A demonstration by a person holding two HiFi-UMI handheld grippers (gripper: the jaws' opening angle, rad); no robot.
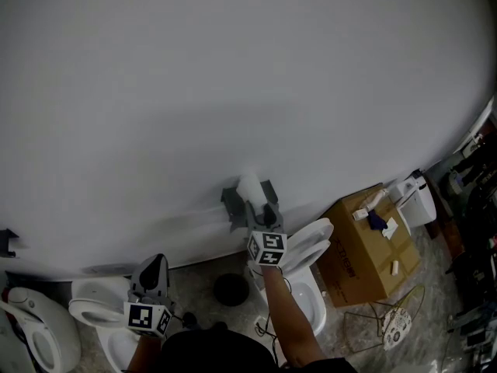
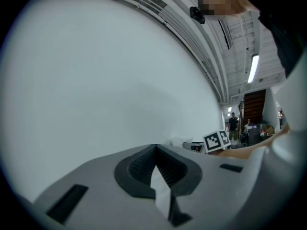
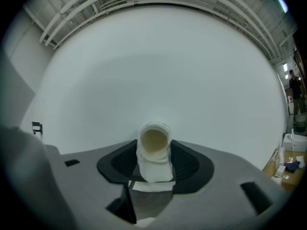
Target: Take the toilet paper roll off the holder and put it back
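Observation:
The white toilet paper roll (image 1: 250, 186) is held up in front of the white wall, clamped between the two grey fingers of my right gripper (image 1: 251, 201). In the right gripper view the roll (image 3: 154, 150) shows end-on, its cardboard core facing the camera and both pads pressing its sides, so the right gripper (image 3: 154, 153) is shut on it. A small dark bracket (image 3: 37, 127) is fixed to the wall far to the left; it also shows as the bracket (image 1: 7, 242). My left gripper (image 1: 152, 268) hangs low at the left. Its jaws (image 2: 156, 151) meet with nothing between them.
A white toilet (image 1: 314, 256) with its lid up stands below my right arm, and two more toilets (image 1: 95, 311) sit at the lower left. A black round object (image 1: 231, 289) lies on the floor. A cardboard box (image 1: 365, 255) with small items stands at the right.

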